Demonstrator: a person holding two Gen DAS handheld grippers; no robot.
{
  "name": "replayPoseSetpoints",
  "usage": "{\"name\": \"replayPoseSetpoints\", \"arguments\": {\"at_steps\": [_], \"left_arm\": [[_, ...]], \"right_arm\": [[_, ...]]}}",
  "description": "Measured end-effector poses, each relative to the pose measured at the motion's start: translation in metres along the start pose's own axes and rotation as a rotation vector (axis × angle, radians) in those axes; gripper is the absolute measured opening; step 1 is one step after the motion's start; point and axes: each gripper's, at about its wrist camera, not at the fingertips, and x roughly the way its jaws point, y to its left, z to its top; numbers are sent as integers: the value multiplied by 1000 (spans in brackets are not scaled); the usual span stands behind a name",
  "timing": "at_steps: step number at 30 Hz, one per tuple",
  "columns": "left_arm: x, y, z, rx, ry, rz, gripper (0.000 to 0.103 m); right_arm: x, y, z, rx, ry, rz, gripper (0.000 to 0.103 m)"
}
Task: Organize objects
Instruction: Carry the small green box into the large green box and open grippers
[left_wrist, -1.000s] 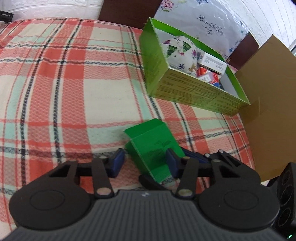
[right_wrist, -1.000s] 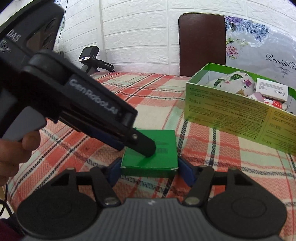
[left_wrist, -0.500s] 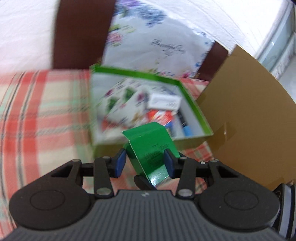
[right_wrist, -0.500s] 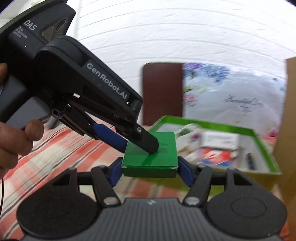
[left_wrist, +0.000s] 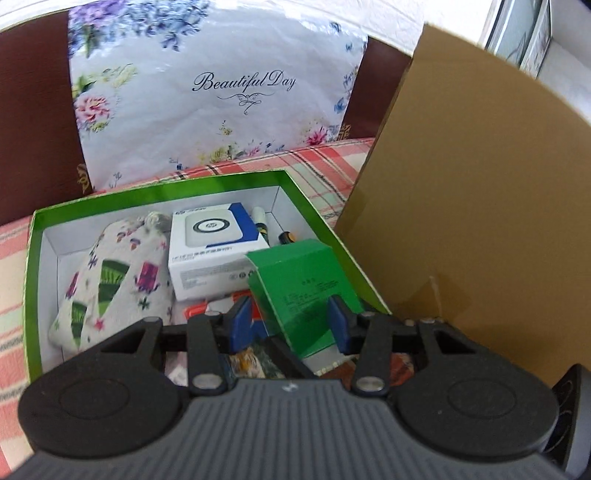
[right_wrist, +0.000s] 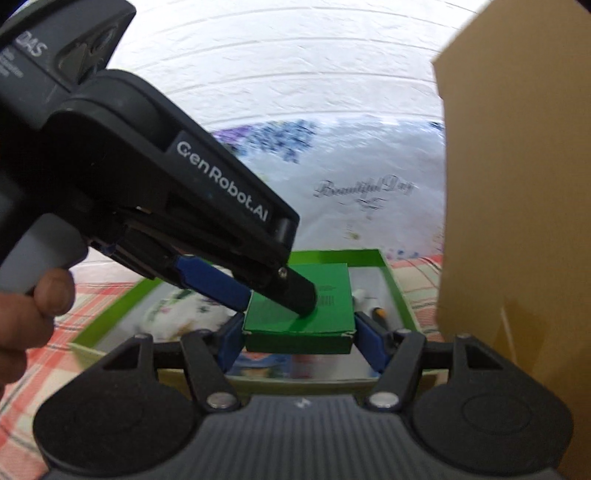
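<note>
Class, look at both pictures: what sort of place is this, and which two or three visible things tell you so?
Probably a bedroom at home: a plaid blanket covers the surface, a floral "Beautiful Day" pillow leans on a dark headboard, and a white brick-pattern wall stands behind.

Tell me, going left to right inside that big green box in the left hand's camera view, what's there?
Flowered pouch → white carton → small green box held in the left gripper, then the brown cardboard sheet outside the green storage box.
</note>
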Motion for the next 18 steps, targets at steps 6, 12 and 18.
{"name": "replayPoseSetpoints", "arguments": {"at_steps": [6, 12, 18], "left_arm": [[8, 5, -3, 9, 10, 96, 53], [-13, 13, -14, -8, -29, 175, 59], [-42, 11, -32, 29, -75, 270, 59]], "right_arm": [[6, -5, -5, -6, -5, -59, 77], [-6, 1, -7, 5, -3, -45, 78], [-28, 7, -7, 29, -2, -27, 80]]}}
